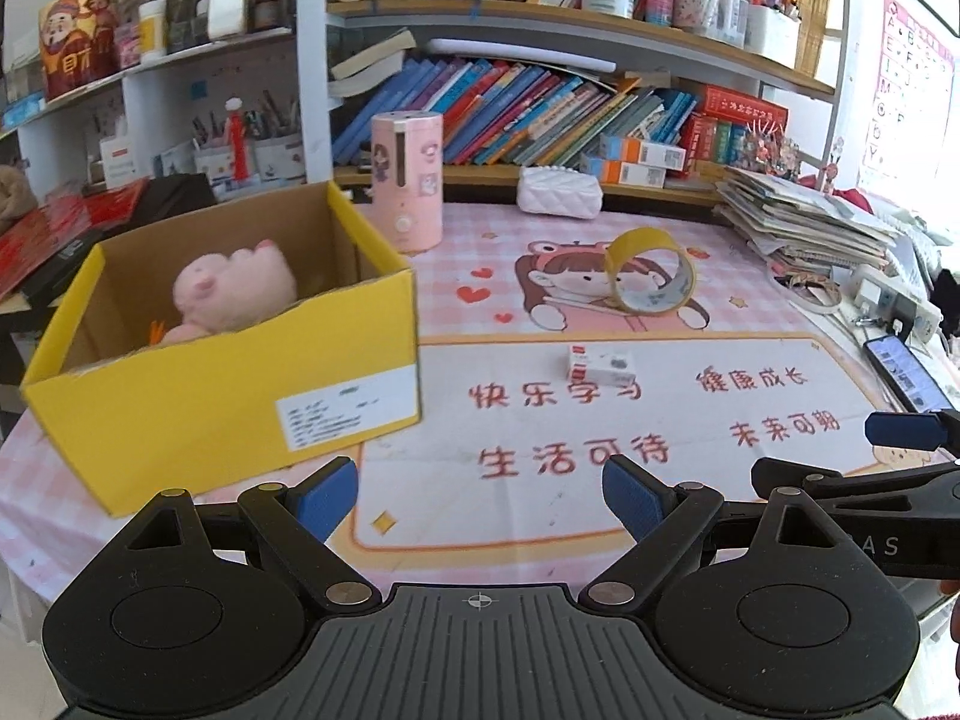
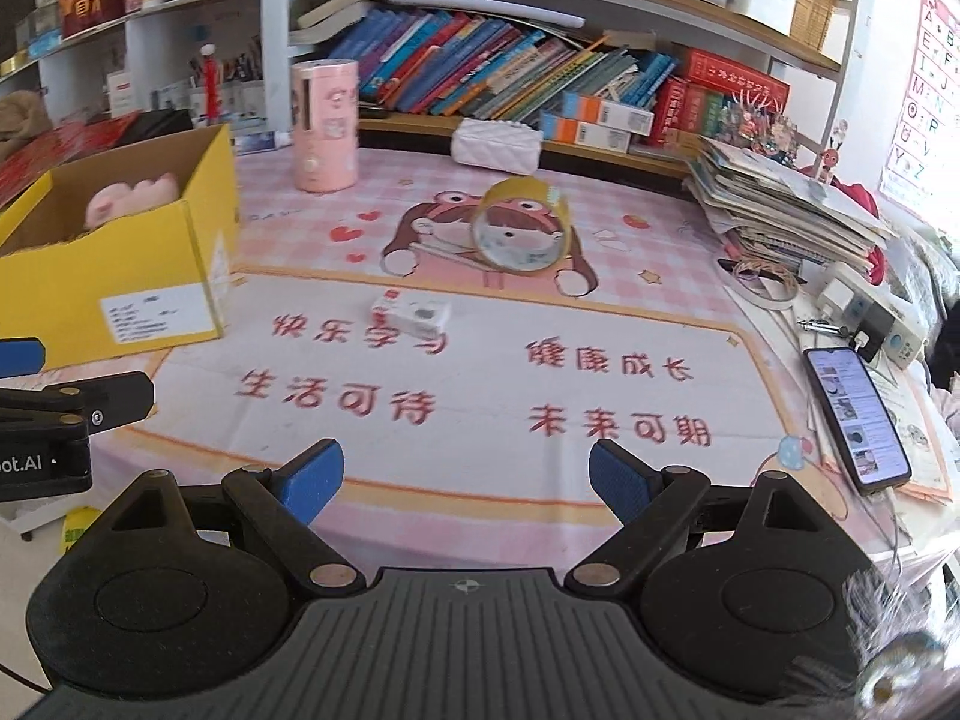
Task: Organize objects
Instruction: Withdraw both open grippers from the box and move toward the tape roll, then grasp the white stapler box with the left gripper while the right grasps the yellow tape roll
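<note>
A yellow cardboard box [image 1: 228, 384] stands at the left of the desk, also in the right wrist view [image 2: 120, 276]. A pink plush toy [image 1: 234, 291] lies inside it [image 2: 129, 195]. A yellow tape roll [image 1: 651, 270] stands on edge mid-desk [image 2: 525, 228]. A small white box [image 1: 602, 362] lies in front of it [image 2: 414, 312]. My left gripper [image 1: 480, 498] is open and empty, low over the mat, right of the box. My right gripper [image 2: 465, 480] is open and empty, near the desk's front edge.
A pink cylinder [image 1: 408, 180] and a white quilted pouch [image 1: 559, 192] stand at the back. A paper stack [image 1: 804, 222], a power strip [image 2: 870, 312] and a phone [image 2: 855, 414] lie at the right. Bookshelves [image 1: 540, 114] rise behind the desk.
</note>
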Tool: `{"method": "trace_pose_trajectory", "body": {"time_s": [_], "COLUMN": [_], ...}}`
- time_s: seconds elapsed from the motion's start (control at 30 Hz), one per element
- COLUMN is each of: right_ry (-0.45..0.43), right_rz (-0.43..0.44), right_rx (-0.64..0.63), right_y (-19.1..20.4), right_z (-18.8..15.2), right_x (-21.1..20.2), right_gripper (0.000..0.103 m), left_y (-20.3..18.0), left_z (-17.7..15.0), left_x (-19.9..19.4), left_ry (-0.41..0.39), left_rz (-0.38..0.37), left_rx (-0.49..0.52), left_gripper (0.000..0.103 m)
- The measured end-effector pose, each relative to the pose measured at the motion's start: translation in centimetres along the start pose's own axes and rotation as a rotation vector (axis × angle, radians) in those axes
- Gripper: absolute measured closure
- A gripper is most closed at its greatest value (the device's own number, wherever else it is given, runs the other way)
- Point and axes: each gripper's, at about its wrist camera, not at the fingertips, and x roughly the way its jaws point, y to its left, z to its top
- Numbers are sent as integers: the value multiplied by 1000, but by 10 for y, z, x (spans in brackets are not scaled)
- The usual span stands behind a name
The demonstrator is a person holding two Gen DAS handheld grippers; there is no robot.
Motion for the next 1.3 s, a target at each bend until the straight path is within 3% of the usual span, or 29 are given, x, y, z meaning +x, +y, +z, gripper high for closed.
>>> {"method": "trace_pose_trajectory", "body": {"time_s": [0.8,1.3], "right_ry": [31,23], "right_rz": [83,79], "right_rx": [-42,-31], "right_y": [-61,-103], "right_z": [57,88], "right_x": [84,138], "right_gripper": [17,17], "left_y": [-50,-80], "left_z": [43,55], "left_x": [79,129], "left_ry": [56,127], "left_rz": [39,43], "left_rx": [-38,-29], "left_gripper": [12,12]}}
